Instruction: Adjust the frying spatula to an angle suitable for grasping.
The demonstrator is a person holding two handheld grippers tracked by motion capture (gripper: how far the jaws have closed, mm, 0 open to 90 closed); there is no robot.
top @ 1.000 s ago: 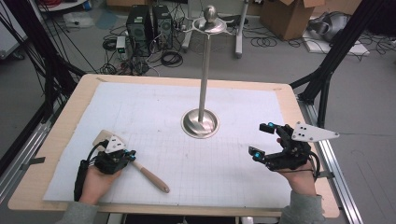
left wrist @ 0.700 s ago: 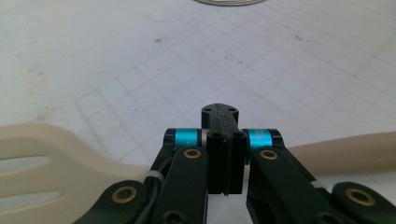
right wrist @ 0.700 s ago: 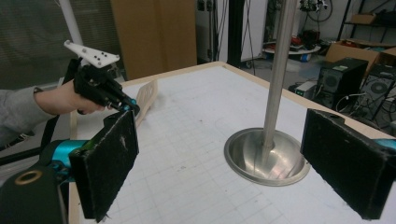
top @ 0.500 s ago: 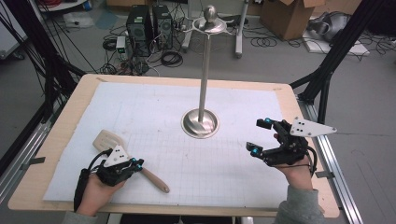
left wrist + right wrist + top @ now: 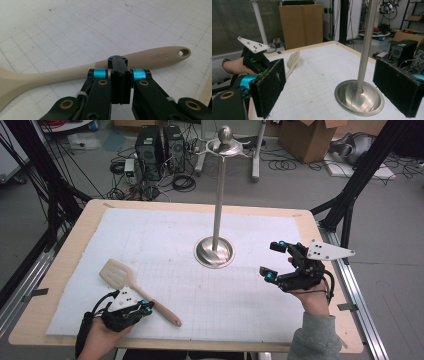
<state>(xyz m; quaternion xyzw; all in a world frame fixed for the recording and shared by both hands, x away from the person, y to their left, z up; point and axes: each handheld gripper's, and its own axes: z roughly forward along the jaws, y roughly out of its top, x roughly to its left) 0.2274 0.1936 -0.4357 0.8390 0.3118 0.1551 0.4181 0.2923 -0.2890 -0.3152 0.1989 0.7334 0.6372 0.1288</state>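
Spatula: a beige slotted spatula (image 5: 136, 291) lies flat on the white gridded mat (image 5: 200, 245), at its near left part.
Left gripper: the left gripper (image 5: 120, 65) has its jaws clenched together with nothing between them; the tips sit just at the spatula's handle, which crosses beyond them.
Right gripper: the right gripper (image 5: 274, 261) is released, jaws wide apart, near the metal stand (image 5: 215, 251) and well apart from the spatula.

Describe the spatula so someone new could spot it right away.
On the white mat, look to the near left corner, by the left gripper. The spatula lies flat there: beige, slotted blade, a hole in its handle end, unlike the tall metal stand mid-table.
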